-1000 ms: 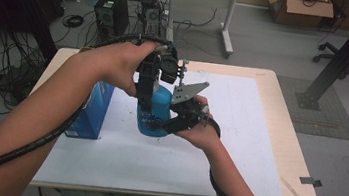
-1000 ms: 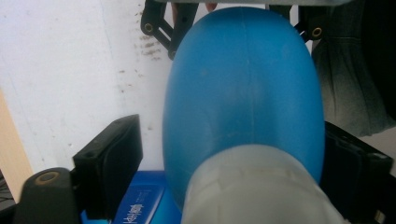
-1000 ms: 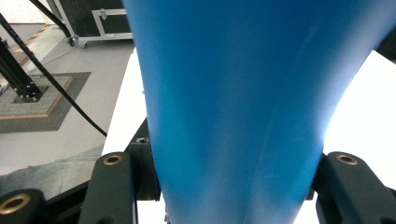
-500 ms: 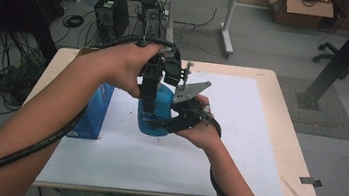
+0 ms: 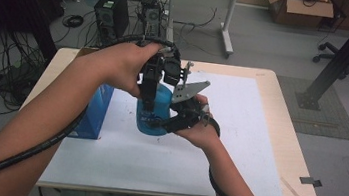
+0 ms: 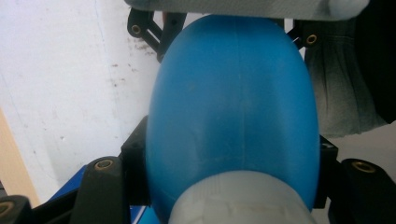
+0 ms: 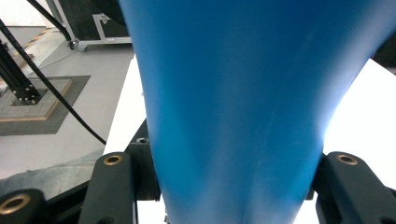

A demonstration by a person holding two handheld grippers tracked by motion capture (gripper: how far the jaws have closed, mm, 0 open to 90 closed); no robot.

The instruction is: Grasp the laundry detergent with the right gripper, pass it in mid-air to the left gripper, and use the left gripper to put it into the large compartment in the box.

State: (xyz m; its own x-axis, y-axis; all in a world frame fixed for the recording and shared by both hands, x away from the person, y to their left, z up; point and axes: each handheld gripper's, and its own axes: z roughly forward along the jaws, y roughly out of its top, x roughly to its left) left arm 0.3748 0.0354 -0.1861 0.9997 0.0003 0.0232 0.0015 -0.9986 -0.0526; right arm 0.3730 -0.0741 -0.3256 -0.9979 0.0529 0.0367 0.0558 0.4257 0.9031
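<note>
Jaws of both grippers are clamped on one blue bottle [image 5: 155,110], which is held upright above the white sheet [image 5: 238,136] near the middle of the counter [image 5: 285,121]. From largest to smallest, the counter is seen first in the high view, a pale wooden top almost fully covered by the white sheet. On its left part a blue box [image 5: 94,113] is placed, just beside the bottle and partly hidden by the left forearm. The blue bottle itself is gripped at two heights. The left gripper [image 5: 153,83] is brought down from above, and its jaws have just been closing on the upper part of the bottle; in the left gripper view the rounded blue body [image 6: 233,107] is seen pressed between the two black jaws, with the white cap [image 6: 238,198] at the bottom edge of that view. The right gripper [image 5: 172,122] is held from the right side, lower on the bottle, and in the right gripper view the blue wall [image 7: 243,107] is squeezed tightly between its jaws. A grey three-cornered plate [image 5: 188,88] is carried on top of the right gripper.
</note>
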